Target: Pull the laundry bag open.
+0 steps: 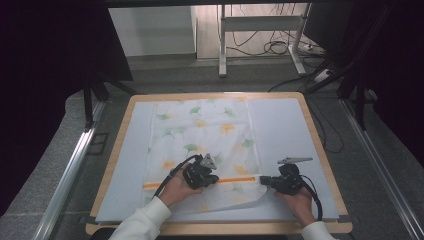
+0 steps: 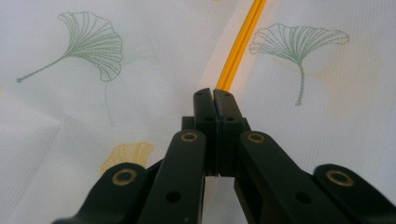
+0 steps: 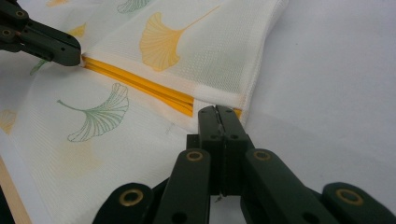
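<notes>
Left black gripper (image 1: 214, 179) sat with jaws pressed together on the white ginkgo-leaf patterned cloth (image 1: 202, 135) at its orange stripe (image 1: 235, 180). That cloth lay spread across the pale blue mat (image 1: 285, 130) on the wooden table (image 1: 320, 150). Right black gripper (image 1: 264, 181) was clamped on the cloth's folded right edge.

Bare mat (image 1: 285, 125) right of cloth (image 1: 200, 135) lies open.
</notes>
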